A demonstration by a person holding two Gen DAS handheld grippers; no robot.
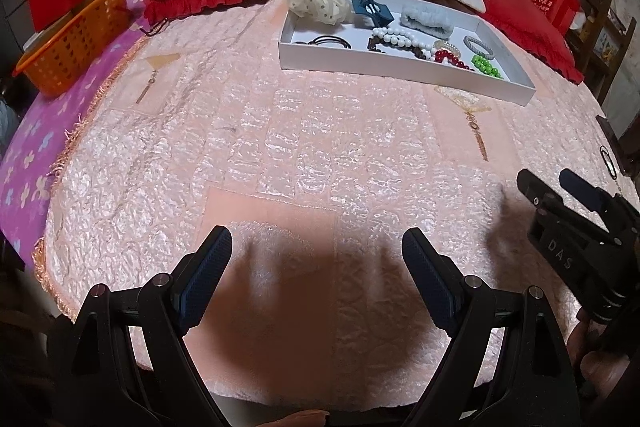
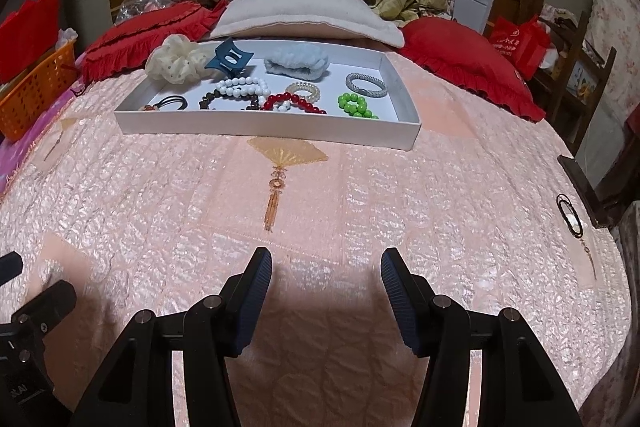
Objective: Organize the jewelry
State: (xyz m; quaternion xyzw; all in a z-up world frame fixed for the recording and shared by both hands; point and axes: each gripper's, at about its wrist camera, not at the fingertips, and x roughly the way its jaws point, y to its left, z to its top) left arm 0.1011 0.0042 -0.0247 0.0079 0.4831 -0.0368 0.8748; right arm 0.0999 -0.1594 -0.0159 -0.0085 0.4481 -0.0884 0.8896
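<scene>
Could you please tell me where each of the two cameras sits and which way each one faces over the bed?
Left wrist: sits behind the open left tongs, low over the pink bedspread, facing the white tray ahead-right; the right tongs show at its right edge.
Right wrist: sits behind the open right tongs, facing the white tray almost straight ahead; part of the left tongs' body shows lower left.
Shared: tray, blue hair claw, green bead bracelet, red pillows.

pink quilted bed (image 2: 320,195), red pillows (image 2: 472,67), orange basket (image 1: 76,39)
</scene>
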